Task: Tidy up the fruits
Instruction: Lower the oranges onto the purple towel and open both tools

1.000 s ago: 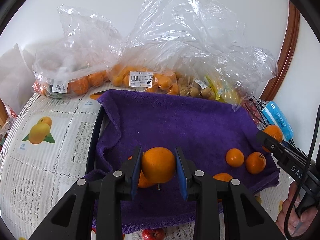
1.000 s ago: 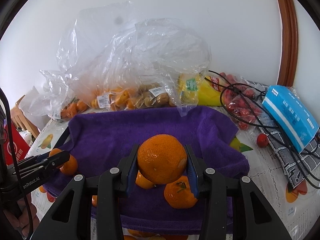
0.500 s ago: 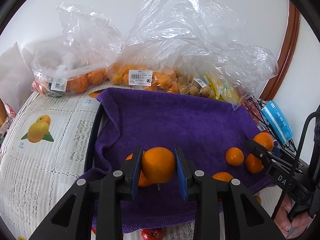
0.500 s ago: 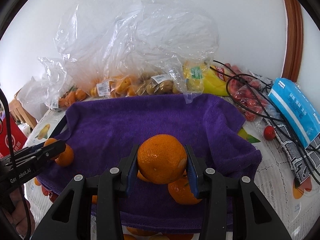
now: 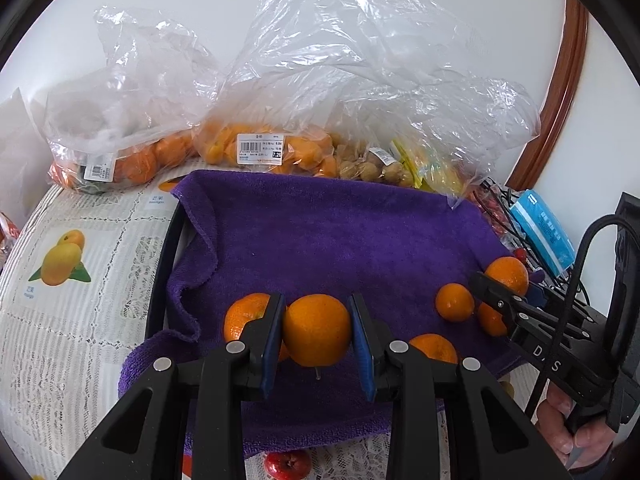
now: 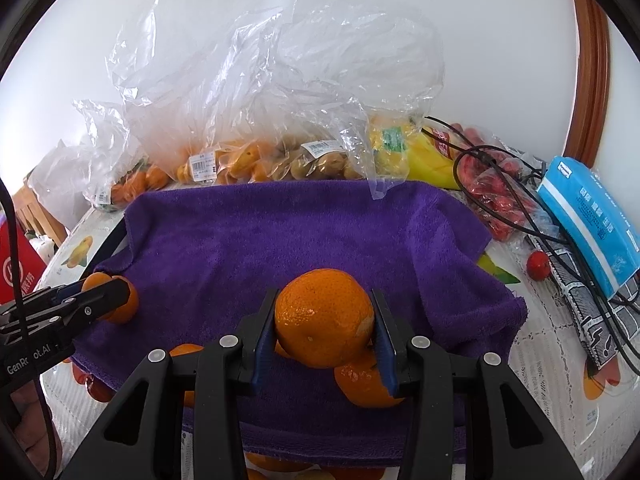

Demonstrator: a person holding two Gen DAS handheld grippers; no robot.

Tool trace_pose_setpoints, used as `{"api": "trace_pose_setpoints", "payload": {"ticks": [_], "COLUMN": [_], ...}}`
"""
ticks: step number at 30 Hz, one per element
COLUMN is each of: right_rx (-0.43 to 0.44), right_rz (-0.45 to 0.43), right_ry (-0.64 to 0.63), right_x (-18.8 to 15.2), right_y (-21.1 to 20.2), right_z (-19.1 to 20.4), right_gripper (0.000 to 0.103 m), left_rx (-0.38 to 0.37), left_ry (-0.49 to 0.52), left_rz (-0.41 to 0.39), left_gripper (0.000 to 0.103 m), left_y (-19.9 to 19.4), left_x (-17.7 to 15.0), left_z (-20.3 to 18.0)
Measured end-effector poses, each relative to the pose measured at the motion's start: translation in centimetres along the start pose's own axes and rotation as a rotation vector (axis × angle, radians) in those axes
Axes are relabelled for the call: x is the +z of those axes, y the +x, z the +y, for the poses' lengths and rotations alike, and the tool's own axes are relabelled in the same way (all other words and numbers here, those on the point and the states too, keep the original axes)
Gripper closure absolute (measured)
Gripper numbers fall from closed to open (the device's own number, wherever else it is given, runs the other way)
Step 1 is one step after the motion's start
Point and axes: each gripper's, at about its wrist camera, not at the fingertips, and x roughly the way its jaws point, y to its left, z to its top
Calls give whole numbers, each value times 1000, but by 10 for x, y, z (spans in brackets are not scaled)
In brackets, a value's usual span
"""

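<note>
My left gripper [image 5: 317,338] is shut on a small orange [image 5: 317,330], held just above the near part of a purple towel [image 5: 320,232]. Another orange [image 5: 244,314] lies on the towel behind its left finger. My right gripper [image 6: 325,332] is shut on a larger orange [image 6: 324,316] over the towel [image 6: 280,240]. In the left wrist view that gripper [image 5: 502,284] comes in from the right with its orange [image 5: 507,274]. Loose oranges [image 5: 454,302] lie beside it. In the right wrist view the left gripper [image 6: 108,294] enters at the left with its orange [image 6: 124,306].
Clear plastic bags of oranges [image 5: 132,160], kumquats [image 5: 272,148] and small brown fruit [image 6: 316,162] line the far edge by the wall. A blue tissue pack [image 6: 592,216], black cables [image 6: 520,208] and small red fruits [image 6: 538,264] lie at the right. A red fruit [image 5: 288,464] sits by the towel's near edge.
The right gripper with its orange has moved further in over the towel, toward the loose oranges. The left gripper has held still with its orange.
</note>
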Motion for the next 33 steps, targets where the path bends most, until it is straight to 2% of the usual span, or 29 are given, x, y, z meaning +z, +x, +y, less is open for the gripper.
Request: {"api": "trace_pose_setpoints", "payload": {"ticks": [9, 17, 33], "right_rx": [-8, -25, -14], "right_rz": [1, -33, -54], "right_ry": [-19, -35, -20], "right_x": [-1, -2, -1], "right_y": [0, -6, -12], "right_z": [2, 5, 3], "right_gripper": [60, 59, 59], "left_rx": [2, -1, 0], "left_ry": [2, -1, -9], "left_rz": [1, 1, 1], "left_gripper": [73, 72, 73], "left_y": [0, 0, 0], "left_x": [-1, 0, 0], "left_z": [0, 1, 2]}}
